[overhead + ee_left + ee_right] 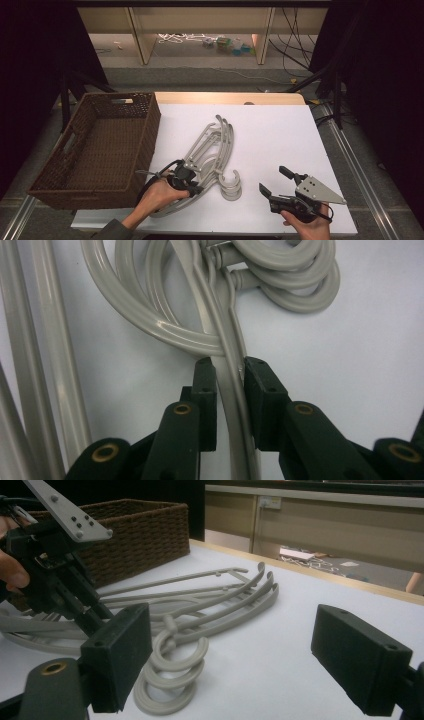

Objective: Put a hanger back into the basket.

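A stack of grey plastic clothes hangers (212, 150) lies on the white table (280, 130), running from the middle of the top toward the near-left edge. The hangers are smooth and slightly glossy, moulded in rounded bars with curved shoulders; their open ring-shaped hooks (231, 186) sit piled one on another near the middle of the near edge. In the right gripper view the hooks (175, 675) form a loose coil of three or so rings, and the shoulder ends fan out toward the far side.

The left gripper (192, 189), held in the person's left hand (160, 195), is down on the stack close to the near-left edge. In the left gripper view its black jaws stand on either side of one flat, narrow hanger bar (231, 390), both pads closed against it, so it is clamped on the hangers.

The right gripper (275, 181) is held in the right hand (307, 225) above the near-right part of the table, well apart from the hangers. Its blocky matte-black jaws are spread wide with nothing between them. A grey three-cornered plate rides on top.

A dark brown woven wicker basket (75, 150), rectangular with cut-out handles, stands beside the table's left edge.
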### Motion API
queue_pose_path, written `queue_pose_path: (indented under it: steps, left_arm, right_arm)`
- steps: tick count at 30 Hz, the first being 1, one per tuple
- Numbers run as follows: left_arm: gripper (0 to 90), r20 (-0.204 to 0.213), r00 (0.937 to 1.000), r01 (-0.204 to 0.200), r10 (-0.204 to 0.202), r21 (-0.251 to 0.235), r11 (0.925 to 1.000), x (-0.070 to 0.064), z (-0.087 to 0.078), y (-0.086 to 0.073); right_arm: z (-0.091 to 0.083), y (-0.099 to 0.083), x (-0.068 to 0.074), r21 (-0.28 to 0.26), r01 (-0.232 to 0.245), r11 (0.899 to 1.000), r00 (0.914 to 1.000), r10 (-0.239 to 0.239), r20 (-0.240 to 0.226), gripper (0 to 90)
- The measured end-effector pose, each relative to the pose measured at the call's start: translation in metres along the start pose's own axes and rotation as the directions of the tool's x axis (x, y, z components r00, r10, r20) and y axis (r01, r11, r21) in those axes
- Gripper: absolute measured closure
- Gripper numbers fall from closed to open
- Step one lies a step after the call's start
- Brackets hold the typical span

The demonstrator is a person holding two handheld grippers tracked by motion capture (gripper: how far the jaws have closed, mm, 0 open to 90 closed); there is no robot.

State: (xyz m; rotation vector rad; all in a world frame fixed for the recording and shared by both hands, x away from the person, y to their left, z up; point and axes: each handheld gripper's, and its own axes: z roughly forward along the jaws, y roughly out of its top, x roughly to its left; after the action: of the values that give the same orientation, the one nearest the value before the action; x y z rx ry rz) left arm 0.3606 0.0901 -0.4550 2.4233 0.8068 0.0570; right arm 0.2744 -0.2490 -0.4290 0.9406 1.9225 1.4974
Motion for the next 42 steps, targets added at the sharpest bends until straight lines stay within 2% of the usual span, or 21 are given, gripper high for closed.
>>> queue_pose_path:
  steps: [1, 2, 3, 8, 9, 10, 11, 13, 14, 16, 17, 18, 20, 21, 23, 24, 28, 33, 35, 36, 42]
  left_arm:
    - [76.3, 0.009, 1.0, 0.002, -0.002, -0.006, 1.0, 0.002, -0.003, 0.0]
    - [76.9, 0.013, 0.9983, 0.057, -0.057, -0.051, 0.9971, -0.001, -0.002, -0.001]
    - [77.1, 0.016, 0.9996, 0.022, -0.022, -0.03, 0.9993, 0.003, -0.006, -0.001]
    - [78.9, 0.011, 0.9981, 0.062, -0.061, -0.085, 0.9944, 0.01, -0.023, -0.005]
    - [79.9, 0.025, 0.9929, 0.119, -0.117, -0.135, 0.9836, 0.01, -0.024, -0.007]
    - [79.9, 0.036, 0.9934, 0.113, -0.109, -0.142, 0.9834, 0.014, -0.028, -0.01]
    - [80.4, 0.033, 0.9889, 0.149, -0.145, -0.171, 0.974, 0.015, -0.031, -0.012]
    - [81.4, 0.024, 0.9877, 0.156, -0.154, -0.192, 0.9689, 0.021, -0.038, -0.016]
    - [81.4, 0.034, 0.9778, 0.209, -0.207, -0.245, 0.9468, 0.022, -0.042, -0.018]
    - [81.4, 0.034, 0.9792, 0.202, -0.2, -0.247, 0.9476, 0.024, -0.046, -0.018]
    - [81.4, 0.04, 0.9771, 0.212, -0.209, -0.26, 0.9421, 0.024, -0.048, -0.018]
    - [81.5, 0.043, 0.9728, 0.23, -0.228, -0.291, 0.9288, 0.024, -0.052, -0.018]
    - [81.5, 0.044, 0.9721, 0.233, -0.231, -0.297, 0.9259, 0.024, -0.054, -0.018]
    - [81.6, 0.058, 0.9676, 0.251, -0.246, -0.319, 0.9138, 0.025, -0.057, -0.018]
    - [81.6, 0.065, 0.9663, 0.256, -0.249, -0.327, 0.9094, 0.026, -0.059, -0.019]
    - [81.7, 0.069, 0.9637, 0.266, -0.258, -0.343, 0.9009, 0.026, -0.061, -0.019]
    - [81.7, 0.106, 0.9572, 0.289, -0.269, -0.372, 0.8822, 0.03, -0.071, -0.02]
    - [81.7, 0.157, 0.9419, 0.336, -0.297, -0.427, 0.8396, 0.035, -0.085, -0.022]
    - [81.7, 0.173, 0.9401, 0.341, -0.294, -0.448, 0.8264, 0.036, -0.094, -0.022]
    - [81.7, 0.173, 0.9401, 0.341, -0.294, -0.448, 0.8264, 0.036, -0.094, -0.022]
    - [81.7, 0.203, 0.9383, 0.345, -0.28, -0.493, 0.7986, 0.04, -0.112, -0.022]
  right_arm:
    - [0.001, 0.0, 0.0, -0.005, -0.007, 1.0, 0.9999, 0.007, -0.01, 17.5]
    - [0.001, 0.0, 0.0, -0.006, -0.005, 1.0, 0.9999, 0.005, -0.011, 17.6]
    - [0.0, 0.0, 0.0, 0.002, 0.002, 1.0, 1.0, -0.002, -0.004, 17.6]
    - [0.001, 0.0, 0.0, -0.013, -0.007, 1.0, 0.9999, 0.006, -0.013, 17.7]
    - [0.001, 0.0, 0.0, -0.012, -0.008, 1.0, 0.9999, 0.008, -0.012, 17.7]
    - [0.001, 0.0, 0.0, -0.012, -0.008, 1.0, 0.9999, 0.008, -0.012, 17.7]
    - [0.001, 0.0, 0.0, -0.014, -0.008, 1.0, 0.9999, 0.008, -0.012, 17.8]
    - [0.0, 0.0, 0.0, -0.001, 0.0, 1.0, 1.0, 0.0, -0.01, 17.8]
    - [0.0, 0.0, 0.0, -0.001, -0.001, 1.0, 0.9999, 0.001, -0.01, 17.8]
    - [0.001, 0.0, 0.0, -0.01, -0.001, 1.0, 0.9999, 0.001, -0.014, 17.9]
    - [0.001, 0.0, 0.0, -0.01, -0.001, 1.0, 0.9999, 0.001, -0.014, 17.9]
    - [0.001, 0.0, 0.0, -0.003, 0.003, 1.0, 0.9999, -0.003, -0.01, 18.0]
    - [0.001, 0.0, 0.0, -0.006, 0.007, 1.0, 0.9999, -0.007, -0.009, 18.0]
    - [0.001, 0.0, 0.0, -0.007, 0.01, 1.0, 0.9999, -0.01, -0.008, 18.1]
    - [0.001, 0.0, -0.001, -0.007, 0.012, 1.0, 0.9999, -0.012, -0.009, 18.1]
    - [0.001, 0.0, -0.001, -0.006, 0.008, 1.0, 0.9999, -0.008, -0.008, 18.1]
    - [0.001, 0.0, -0.002, -0.007, 0.011, 1.0, 0.9998, -0.011, -0.019, 18.2]
    - [0.0, 0.0, -0.002, 0.011, -0.006, 1.0, 1.0, 0.006, -0.007, 18.1]
    - [0.0, -0.001, -0.002, 0.018, -0.008, 1.0, 1.0, 0.008, -0.006, 18.1]
    - [0.0, -0.001, -0.002, 0.018, -0.008, 1.0, 1.0, 0.008, -0.006, 18.1]
    - [0.004, -0.003, 0.0, 0.023, -0.005, 1.0, 0.9998, 0.005, -0.02, 18.1]
